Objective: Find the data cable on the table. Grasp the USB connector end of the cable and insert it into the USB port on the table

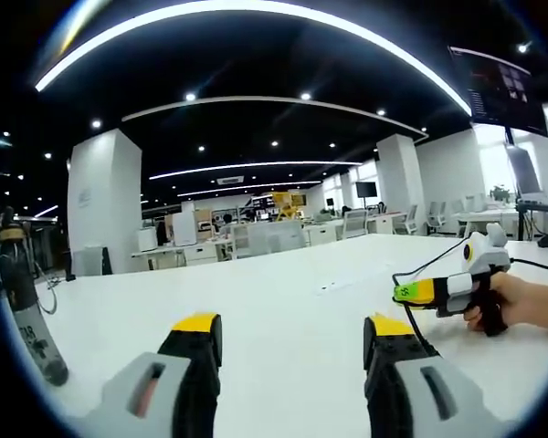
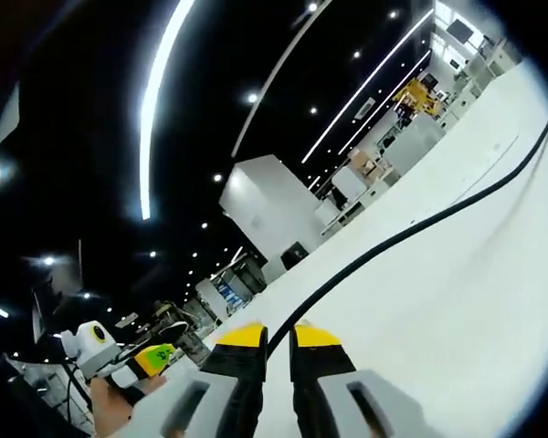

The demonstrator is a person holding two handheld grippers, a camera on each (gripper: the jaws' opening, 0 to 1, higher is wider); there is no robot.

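Left gripper (image 1: 292,328): jaws wide, empty. Right gripper (image 2: 279,336): jaws almost together, data cable (image 2: 393,239) leaves gap, seems pinched. Cable's long axis runs ahead-right over table (image 2: 457,347). My right nearer. Connector end: cannot tell.

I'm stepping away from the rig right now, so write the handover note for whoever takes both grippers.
Left gripper: open, holding nothing, over the white table.
Right gripper: jaws nearly together, apparently pinching the black data cable partway along its length. The rest of the cable runs away across the table.
Done: cable found and held.
Left: find its USB connector end, regrip there, and insert it into the USB port.
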